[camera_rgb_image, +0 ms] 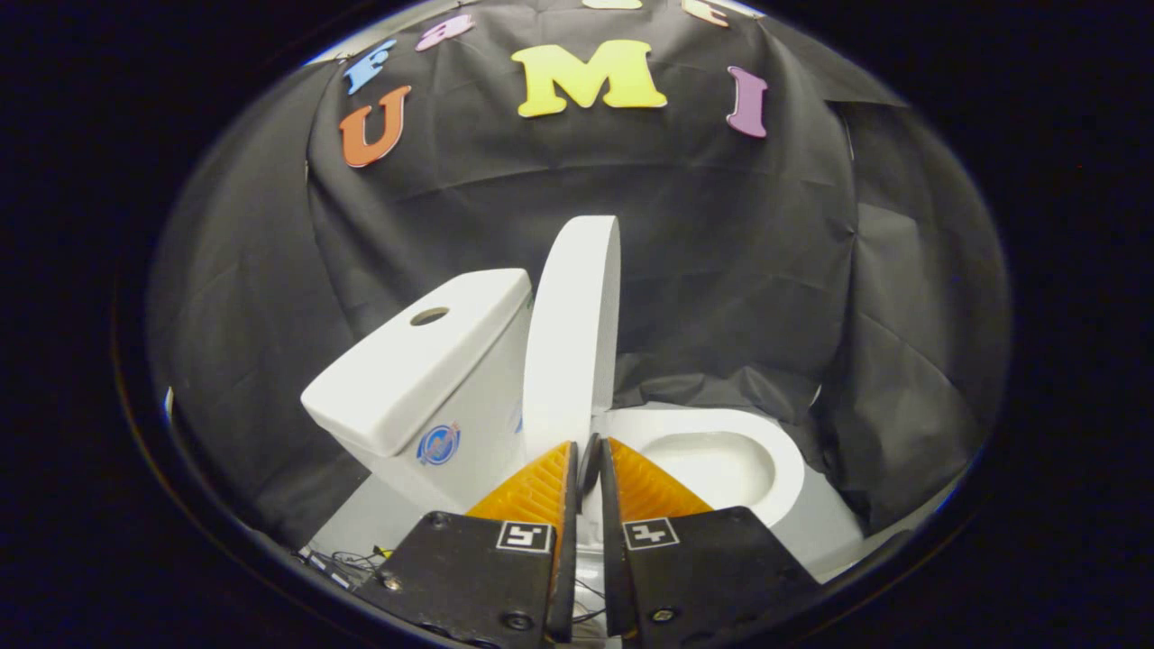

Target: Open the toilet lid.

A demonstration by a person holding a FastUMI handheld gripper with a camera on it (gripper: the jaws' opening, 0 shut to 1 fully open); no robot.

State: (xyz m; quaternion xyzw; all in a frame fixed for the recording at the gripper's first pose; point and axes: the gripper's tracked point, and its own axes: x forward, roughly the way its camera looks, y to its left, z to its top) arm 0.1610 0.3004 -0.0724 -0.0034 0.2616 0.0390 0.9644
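Black cloth drapes the booth wall [721, 252] behind a small white ceramic toilet, creased and hanging down to the pale floor [829, 532]

White oval plastic toilet lid [573, 333] stands raised, near upright, seen almost edge-on, its lower end down at the hinge between tank and bowl. It leans back toward the white ceramic tank [433, 379], touching or nearly touching the tank's front edge; exact contact hard to tell

Gripper [590, 455] sits just in front of the lid's lower end. Its two fingers are drawn close together with a narrow slit between them, tips right at the lid's base. A thin dark edge shows in the slit, so whether the fingers pinch something or just sit nearly closed — cannot tell. Each finger body carries a small square black-and-white marker tag [525, 537]

Tank lid is a flat white slab tilted in the fisheye view, with a round dark flush-button hole [429, 316] on top. A round blue sticker [438, 445] sits on the tank's front face, beside the finger on that side

White ceramic bowl [721, 460] lies open beyond the other finger, rim and hollow basin exposed, seat area uncovered

Thin dark loose wires [347, 563] lie on the floor near the tank's foot, beside the gripper body. Cloth bunches on the floor behind the bowl
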